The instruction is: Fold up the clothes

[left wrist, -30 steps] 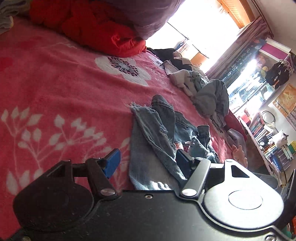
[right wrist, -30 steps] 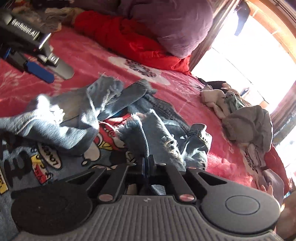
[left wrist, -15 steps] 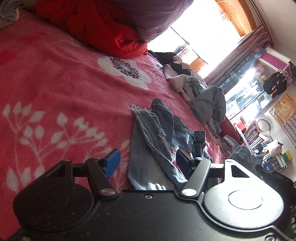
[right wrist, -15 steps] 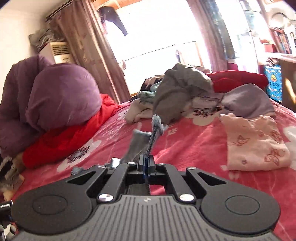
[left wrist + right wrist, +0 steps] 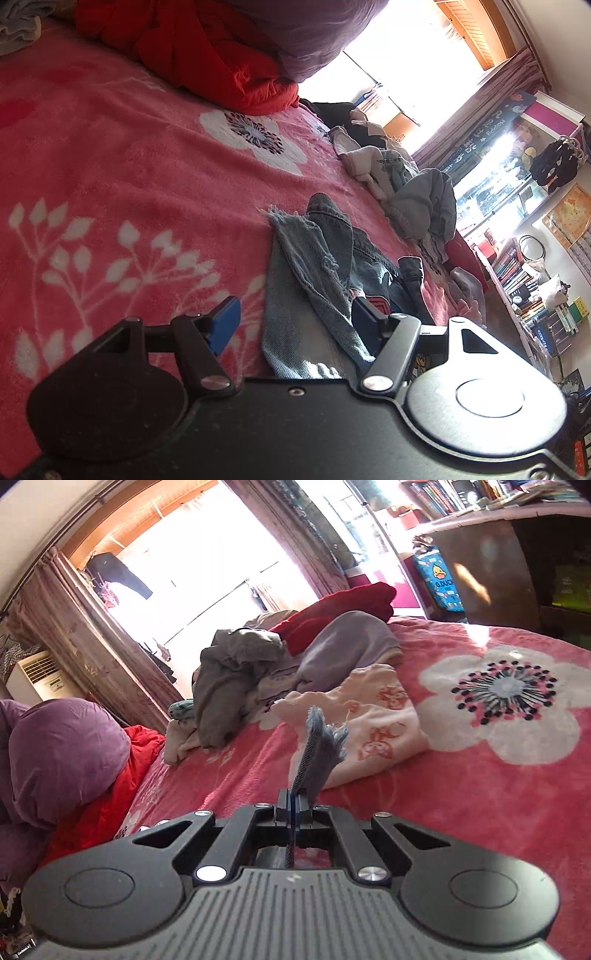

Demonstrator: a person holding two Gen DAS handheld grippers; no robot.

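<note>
Crumpled blue jeans [image 5: 310, 266] with a frayed hem lie on the pink flowered blanket [image 5: 110, 166], just ahead of my left gripper [image 5: 297, 323]. That gripper stands open. Its blue pads [image 5: 225, 325] sit either side of the denim, and the left pad is clear of the cloth. In the right wrist view my right gripper [image 5: 291, 805] is shut on a frayed denim hem [image 5: 321, 746], which sticks up out of the jaws. The rest of the jeans is out of that view.
A heap of grey and white clothes [image 5: 417, 192] lies beyond the jeans. A red quilt [image 5: 207, 48] and a purple pillow [image 5: 62, 753] sit by the window. A pink printed garment [image 5: 376, 720] and a grey garment [image 5: 229, 672] lie ahead of the right gripper. Bookshelves [image 5: 517, 273] line the bedside.
The right gripper has swung away from the jeans toward the clothes heap and rolled, keeping the frayed hem in its jaws. The left gripper has stayed put.
</note>
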